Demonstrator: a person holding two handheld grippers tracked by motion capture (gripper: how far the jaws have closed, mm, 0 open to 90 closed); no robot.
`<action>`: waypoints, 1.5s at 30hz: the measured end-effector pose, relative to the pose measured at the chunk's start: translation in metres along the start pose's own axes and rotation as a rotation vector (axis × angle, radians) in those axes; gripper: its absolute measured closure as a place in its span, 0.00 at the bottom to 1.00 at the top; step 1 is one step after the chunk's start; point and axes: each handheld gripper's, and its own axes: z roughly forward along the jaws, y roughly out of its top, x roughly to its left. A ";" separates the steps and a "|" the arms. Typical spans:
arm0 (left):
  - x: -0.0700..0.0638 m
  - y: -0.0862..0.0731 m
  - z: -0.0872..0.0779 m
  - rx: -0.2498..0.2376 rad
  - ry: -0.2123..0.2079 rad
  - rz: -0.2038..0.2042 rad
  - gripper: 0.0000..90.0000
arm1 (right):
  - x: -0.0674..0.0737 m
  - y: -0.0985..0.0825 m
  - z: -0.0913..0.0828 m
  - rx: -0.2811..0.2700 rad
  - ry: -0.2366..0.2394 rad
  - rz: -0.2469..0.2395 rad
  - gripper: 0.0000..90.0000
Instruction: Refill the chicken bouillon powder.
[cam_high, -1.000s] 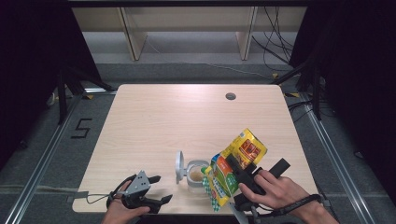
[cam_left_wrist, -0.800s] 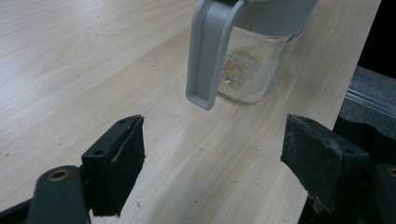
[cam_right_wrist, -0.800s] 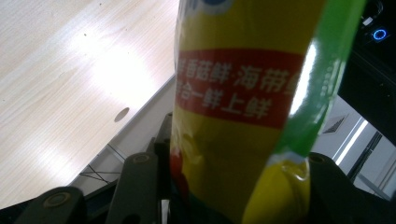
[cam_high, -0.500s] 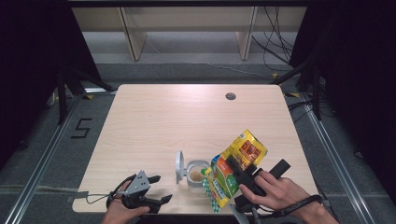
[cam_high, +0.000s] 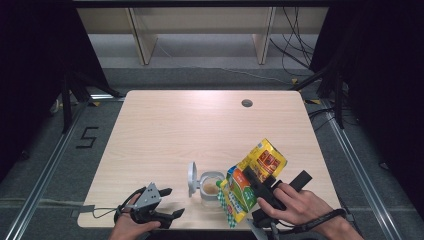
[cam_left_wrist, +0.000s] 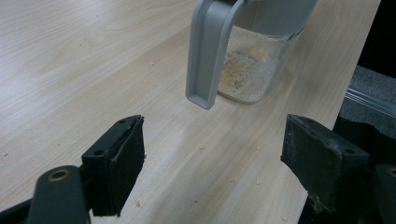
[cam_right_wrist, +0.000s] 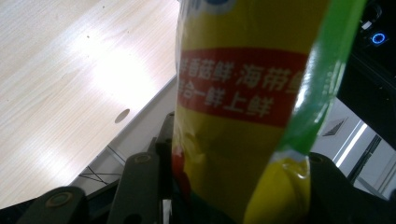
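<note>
Worktop (cam_high: 165, 125): far and middle areas bare; all items crowd the near edge. One clear jar (cam_high: 210, 186), hinged lid open, thin layer of pale granules inside. One yellow-green packet (cam_high: 252, 180), tilted just beside the jar, clamped in the right claw (cam_high: 263, 192). Left claw (cam_high: 167, 202): jaws spread, empty, near the front-left edge.

Light wood bench (cam_high: 165, 130), round hole (cam_high: 246, 103) near far right corner. Clear jar (cam_high: 210, 186) with grey flip lid open stands near the near edge, crumbs scattered beside it.
</note>
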 end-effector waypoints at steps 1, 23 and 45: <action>0.000 0.000 0.000 0.000 0.000 -0.001 0.23 | 0.000 0.000 0.000 0.001 0.002 0.004 0.67; 0.000 0.000 0.000 -0.012 0.006 -0.004 0.23 | -0.002 -0.002 -0.002 0.000 -0.014 -0.007 0.67; -0.002 0.000 0.000 -0.016 0.002 -0.017 0.23 | -0.002 -0.003 -0.003 0.008 -0.015 0.000 0.68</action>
